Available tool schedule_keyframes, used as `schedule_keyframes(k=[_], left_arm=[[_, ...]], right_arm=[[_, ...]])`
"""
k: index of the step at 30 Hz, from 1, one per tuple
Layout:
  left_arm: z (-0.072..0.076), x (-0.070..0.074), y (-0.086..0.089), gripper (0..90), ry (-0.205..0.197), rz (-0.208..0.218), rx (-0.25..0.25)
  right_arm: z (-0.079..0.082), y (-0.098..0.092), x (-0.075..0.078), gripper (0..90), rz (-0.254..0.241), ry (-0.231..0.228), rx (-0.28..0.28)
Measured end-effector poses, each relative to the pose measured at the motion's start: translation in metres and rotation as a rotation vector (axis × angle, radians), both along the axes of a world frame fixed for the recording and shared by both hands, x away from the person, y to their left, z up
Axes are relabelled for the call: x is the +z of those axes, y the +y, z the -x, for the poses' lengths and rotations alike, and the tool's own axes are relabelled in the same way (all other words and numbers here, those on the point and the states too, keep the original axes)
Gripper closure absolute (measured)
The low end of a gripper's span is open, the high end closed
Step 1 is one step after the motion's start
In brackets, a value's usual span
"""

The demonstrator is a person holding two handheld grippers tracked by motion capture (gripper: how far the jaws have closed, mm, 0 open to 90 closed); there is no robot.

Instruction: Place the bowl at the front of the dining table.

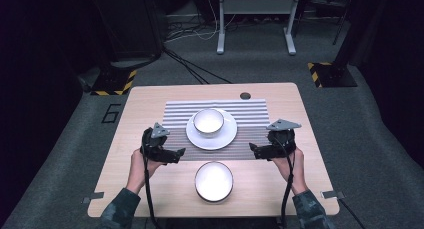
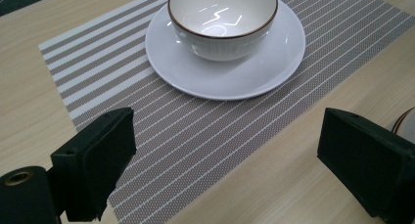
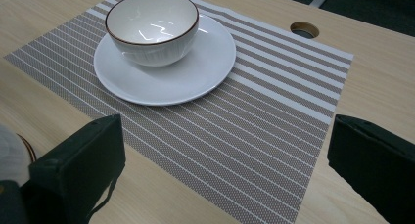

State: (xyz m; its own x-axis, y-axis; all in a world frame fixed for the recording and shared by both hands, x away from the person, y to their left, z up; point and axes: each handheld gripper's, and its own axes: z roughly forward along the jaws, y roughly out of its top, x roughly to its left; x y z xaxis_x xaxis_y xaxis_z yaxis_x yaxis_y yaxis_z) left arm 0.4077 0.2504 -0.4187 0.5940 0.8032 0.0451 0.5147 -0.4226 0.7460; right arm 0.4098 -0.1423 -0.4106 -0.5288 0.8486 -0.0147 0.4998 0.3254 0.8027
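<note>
My table is the biggest thing here, pale wood with a round cable hole near its far edge. On it lies the striped placemat, squared to the table and flat. In the middle of the mat sits a white plate, and a white bowl with a brown rim stands upright on that plate, roughly centred and empty. So that part of the setting looks finished to me.

What seems left is the second bowl, which stands off the mat on bare wood, close to my edge of the table and between my two forearms. Nothing holds it or touches it. I judge it is the next piece to handle, though where it should go I cannot tell from here.

My left gripper hovers over the near left corner of the mat, jaws spread wide with only mat and wood between them. My right gripper hovers at the near right corner, also spread wide and empty. In the left gripper view the second bowl's rim peeks in just beyond my right-hand jaw, and in the right gripper view its edge shows by the left-hand jaw, so both tools sit near it but apart from it.
</note>
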Motion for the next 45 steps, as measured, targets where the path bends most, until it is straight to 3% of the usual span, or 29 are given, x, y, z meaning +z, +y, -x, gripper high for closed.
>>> schedule_keyframes(k=[15, 24, 45], left_arm=[[0.026, -0.018, 0.031, 6.0, -0.029, -0.041, 0.068], [0.04, -0.031, 0.05, 5.9, -0.031, -0.027, 0.124], [0.064, -0.076, 0.083, 4.3, 0.025, -0.017, 0.249]], right_arm=[[0.031, -0.036, -0.022, 0.2, -0.002, 0.003, -0.088], [0.04, -0.047, -0.035, 0.2, -0.001, 0.007, -0.124], [0.06, -0.072, -0.078, 0.2, 0.005, 0.056, -0.232]])
